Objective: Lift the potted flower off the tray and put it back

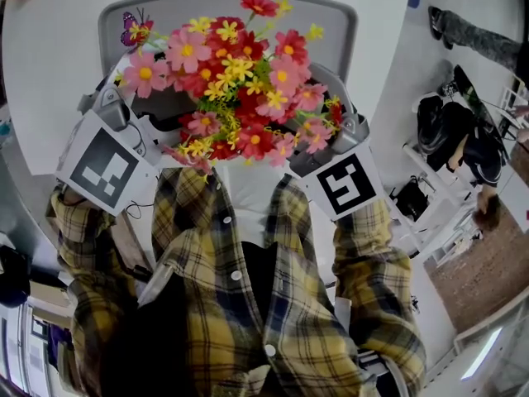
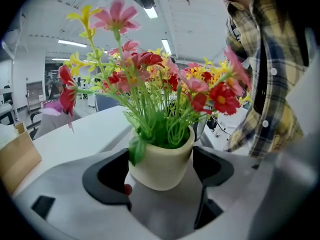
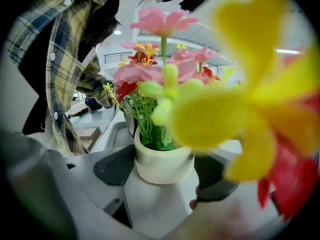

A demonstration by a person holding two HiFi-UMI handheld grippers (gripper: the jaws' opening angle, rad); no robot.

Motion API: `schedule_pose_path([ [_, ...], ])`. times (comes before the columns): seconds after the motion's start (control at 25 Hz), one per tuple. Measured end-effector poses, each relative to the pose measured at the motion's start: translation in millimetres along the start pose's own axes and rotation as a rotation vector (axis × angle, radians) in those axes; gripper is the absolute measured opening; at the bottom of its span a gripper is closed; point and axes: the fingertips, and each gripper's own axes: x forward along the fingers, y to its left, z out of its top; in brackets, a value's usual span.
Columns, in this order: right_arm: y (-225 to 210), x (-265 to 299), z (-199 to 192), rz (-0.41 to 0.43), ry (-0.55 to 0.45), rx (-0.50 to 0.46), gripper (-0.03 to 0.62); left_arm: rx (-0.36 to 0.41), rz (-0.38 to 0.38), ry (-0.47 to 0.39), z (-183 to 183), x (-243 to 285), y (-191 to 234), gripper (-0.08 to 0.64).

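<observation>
The potted flower is a bunch of red, pink and yellow artificial blooms (image 1: 240, 81) in a cream pot (image 2: 161, 161). In the head view the blooms hide the pot. My left gripper (image 2: 161, 173) has the pot between its black pads (image 2: 105, 181), which press its sides. My right gripper (image 3: 164, 171) clamps the same pot (image 3: 162, 164) from the opposite side. Seen from the head, the left gripper (image 1: 124, 114) and right gripper (image 1: 347, 131) flank the bouquet. The grey tray (image 1: 335, 7) lies behind and below the flowers on the white table (image 1: 50, 73).
A purple butterfly ornament (image 1: 132, 27) sticks out of the bouquet's left side. My plaid shirt (image 1: 248, 304) is close behind the pot. A cardboard box (image 2: 17, 159) stands on the table. Bags and a white rack (image 1: 455, 139) are on the floor at right.
</observation>
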Motion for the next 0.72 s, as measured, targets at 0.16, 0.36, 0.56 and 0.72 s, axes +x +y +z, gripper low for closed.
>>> schedule_pose_path([
  [0.16,-2.0,-11.2,-0.8,0.005,-0.018,0.003,0.353,-0.007,-0.003,-0.009,10.1,6.2,-4.3,0.387],
  [0.36,-8.1,-27.1,4.9,-0.004,-0.038,-0.015,0.354,0.005,0.015,-0.020,27.8,8.9,-6.4,0.387],
  [0.56,-8.7,-38.1,25.8,-0.008,-0.039,-0.054,0.359,0.039,0.018,-0.030,48.2,-3.6,-7.7,0.387],
  [0.72,-0.6,-42.4,50.3,-0.014,-0.051,-0.092,0.365,0.069,0.030,-0.044,62.3,-24.2,-12.2,0.390],
])
